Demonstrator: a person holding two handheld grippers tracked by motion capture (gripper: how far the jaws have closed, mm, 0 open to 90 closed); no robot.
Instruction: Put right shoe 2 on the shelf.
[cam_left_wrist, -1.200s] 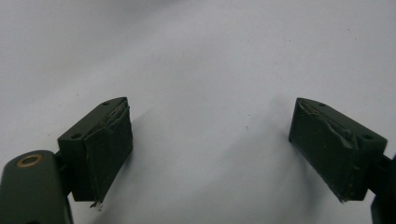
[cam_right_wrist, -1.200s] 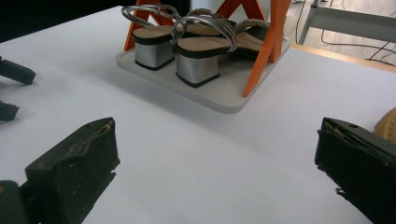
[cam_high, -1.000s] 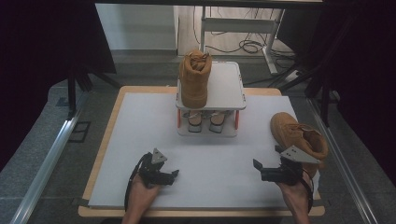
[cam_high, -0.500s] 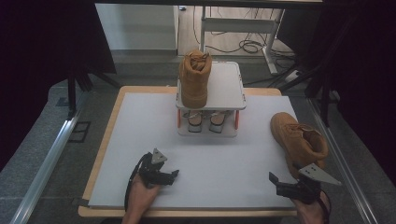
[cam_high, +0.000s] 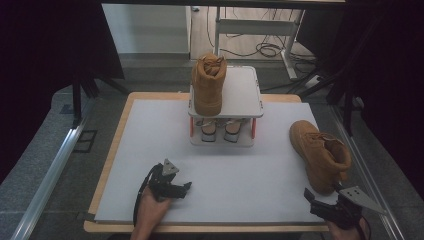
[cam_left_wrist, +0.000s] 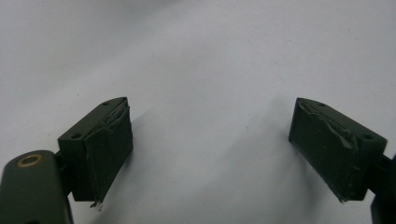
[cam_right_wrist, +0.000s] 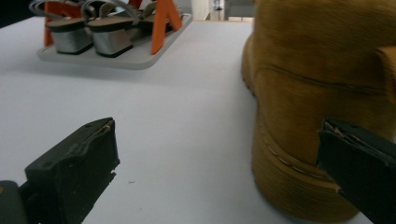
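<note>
On the table (cam_high: 150, 145): two tan boots, two sandals (cam_high: 219, 129)
Near boot (cam_high: 320, 155) stands just beyond right gripper (cam_high: 320, 202), jaws open, empty; left gripper (cam_high: 182, 189) open too

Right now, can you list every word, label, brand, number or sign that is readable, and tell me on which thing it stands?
There is no readable text in these pictures.
Boot on the table: plain tan surface, no brand mark or label to be seen.
Boot on the rack: no lettering shows.
Rack: plain white shelf, no label.
Sandals: no marking shows.
Left tongs and right tongs: black pads, no print.
</note>
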